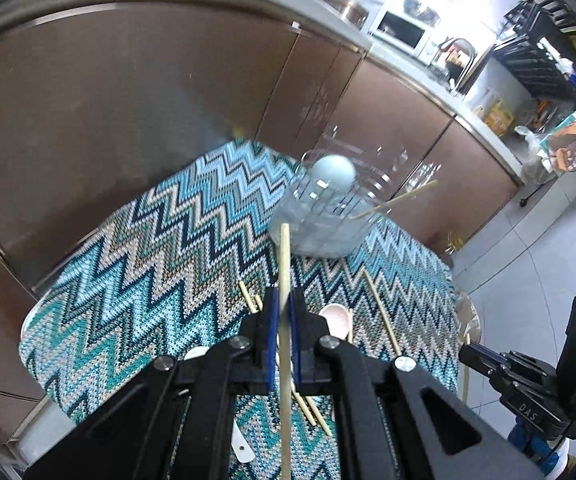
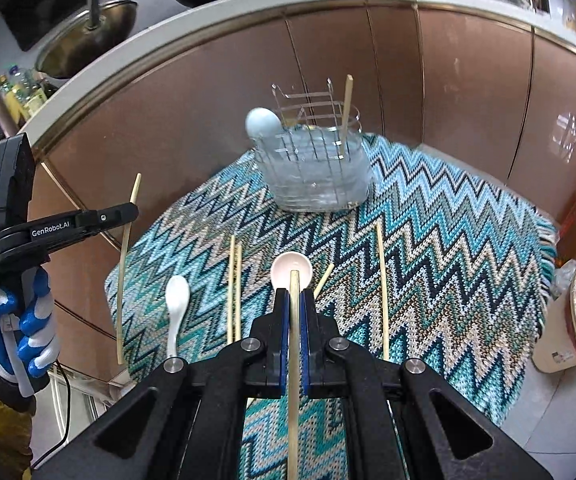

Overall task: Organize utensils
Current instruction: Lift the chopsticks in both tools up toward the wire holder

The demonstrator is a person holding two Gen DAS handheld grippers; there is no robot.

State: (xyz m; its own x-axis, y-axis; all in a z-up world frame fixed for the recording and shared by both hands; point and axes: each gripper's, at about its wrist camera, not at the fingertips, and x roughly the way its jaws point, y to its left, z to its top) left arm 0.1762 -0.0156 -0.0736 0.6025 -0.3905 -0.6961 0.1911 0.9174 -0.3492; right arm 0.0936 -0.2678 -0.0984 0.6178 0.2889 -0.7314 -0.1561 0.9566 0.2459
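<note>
Between tool pads, pale slender chopstick

The left gripper is black with white "GenRobot.AI" lettering; blue pads, silver screws. The gloved hand is blue-white, sleeve perhaps mustard.

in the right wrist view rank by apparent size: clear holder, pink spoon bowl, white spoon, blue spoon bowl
1. clear holder, largest by far
2. white spoon, seen whole
3. pink spoon bowl and blue spoon bowl: they look alike, and the pink one is nearer the camera, so I won't rank them.
</note>
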